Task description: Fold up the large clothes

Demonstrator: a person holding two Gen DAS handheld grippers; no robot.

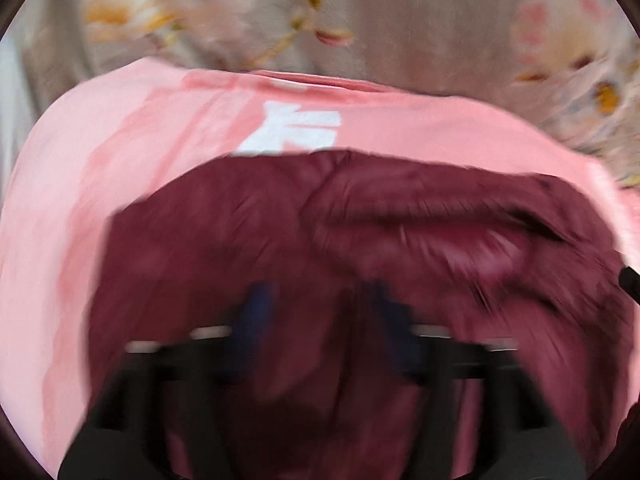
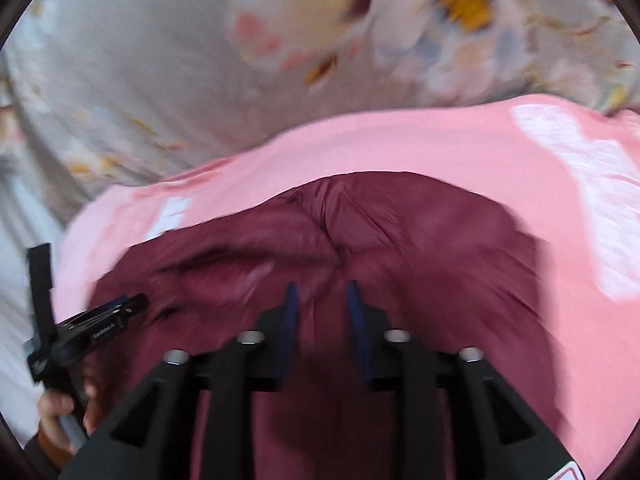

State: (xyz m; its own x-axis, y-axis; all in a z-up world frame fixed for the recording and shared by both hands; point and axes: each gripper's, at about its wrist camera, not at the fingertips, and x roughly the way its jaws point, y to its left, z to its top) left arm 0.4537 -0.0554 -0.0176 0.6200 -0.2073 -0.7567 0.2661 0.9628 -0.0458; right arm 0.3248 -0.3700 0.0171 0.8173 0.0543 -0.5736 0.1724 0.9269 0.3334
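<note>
**Both grippers open and empty above the maroon garment**

Left wrist view: the left gripper (image 1: 316, 300) stands with its blue-padded jaws spread and nothing between them; the picture is blurred, but the pads show apart over cloth, not pressing on it. Below lies the maroon garment (image 1: 360, 232), a soft, slightly shiny piece with puffy ridges and a seam running up its middle, resting on top of a pink garment (image 1: 120, 152) with a white print (image 1: 296, 128). Both lie on a floral bedsheet (image 1: 420, 20). The maroon cloth looks light and limp, likely a little slippery, so I judge a pinch should take a good bite of a hem or a corner, not the smooth middle, which would bunch or slide out. Its far edge curves clear against the pink, an easy line to aim for.

Right wrist view: the right gripper (image 2: 322, 300) has its jaws parted too, narrower, and holds nothing; the maroon garment (image 2: 400, 240) lies beneath the tips. The left gripper (image 2: 100, 320) shows at the left edge with a hand (image 2: 60, 412) on its handle. The pink garment (image 2: 440, 148) surrounds the maroon on the far and right sides, and the floral bedsheet (image 2: 140, 60) offers open room beyond. A careless pinch may catch the pink layer underneath.
</note>
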